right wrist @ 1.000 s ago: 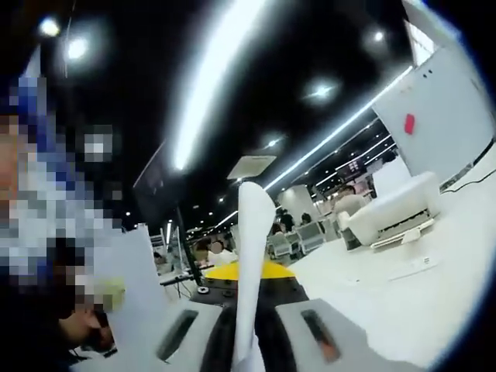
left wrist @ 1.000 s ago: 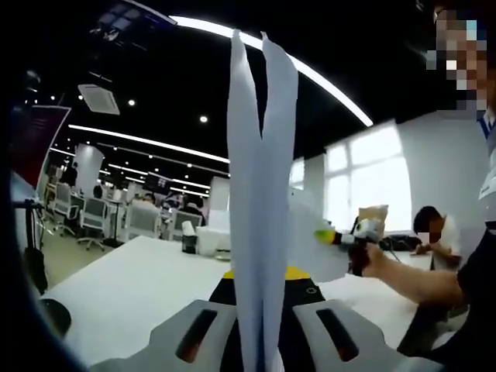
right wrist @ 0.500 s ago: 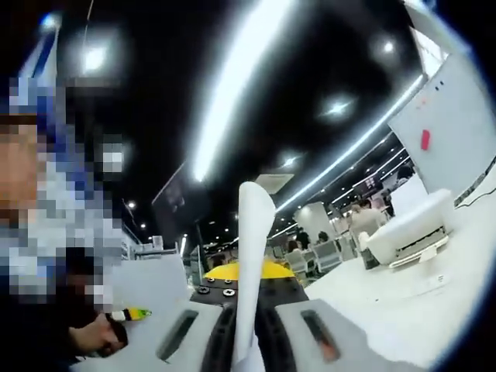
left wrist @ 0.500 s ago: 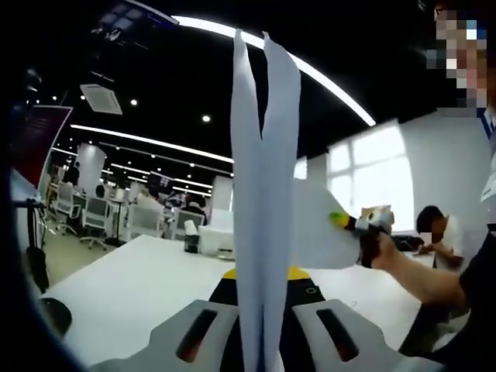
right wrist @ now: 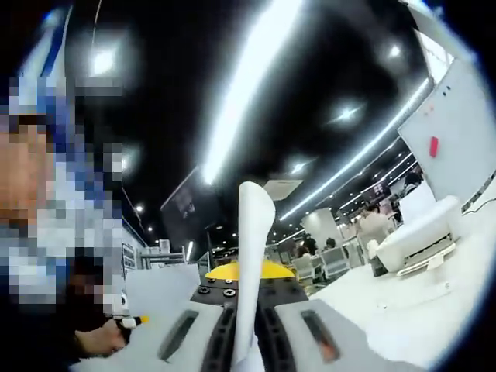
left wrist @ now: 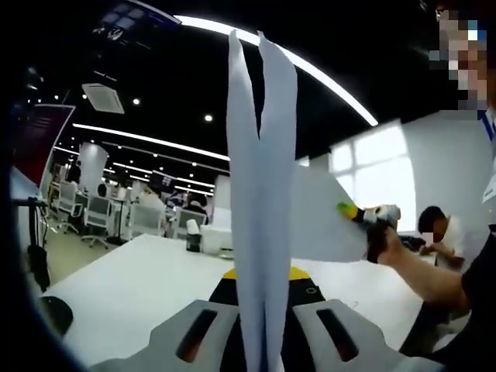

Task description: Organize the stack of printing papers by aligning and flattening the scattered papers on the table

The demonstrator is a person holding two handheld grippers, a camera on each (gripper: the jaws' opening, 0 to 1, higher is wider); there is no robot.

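A stack of white printing papers (left wrist: 260, 194) stands edge-on between the jaws of my left gripper (left wrist: 262, 314), which is shut on it. The sheets fan apart into two leaves at the top. One broad face of the papers runs off to the right, where my right gripper (left wrist: 366, 218), held in a person's hand, grips the far edge. In the right gripper view the same papers (right wrist: 252, 256) rise edge-on from my right gripper (right wrist: 249, 314), shut on them. My left gripper (right wrist: 130, 319) shows small at the lower left, in a hand. The papers are held up off the white table (left wrist: 132, 291).
A white printer (right wrist: 411, 240) sits on the table (right wrist: 411, 325) at the right, below a whiteboard (right wrist: 457, 136). A dark cup (left wrist: 192, 242) and a white box (left wrist: 213, 239) stand at the table's far side. A seated person (left wrist: 434, 232) is at far right.
In the left gripper view my right gripper has moved rightward, drawing the paper's face out wider. The right gripper view has tilted upward, so the printer sits lower and smaller. Both grips hold.
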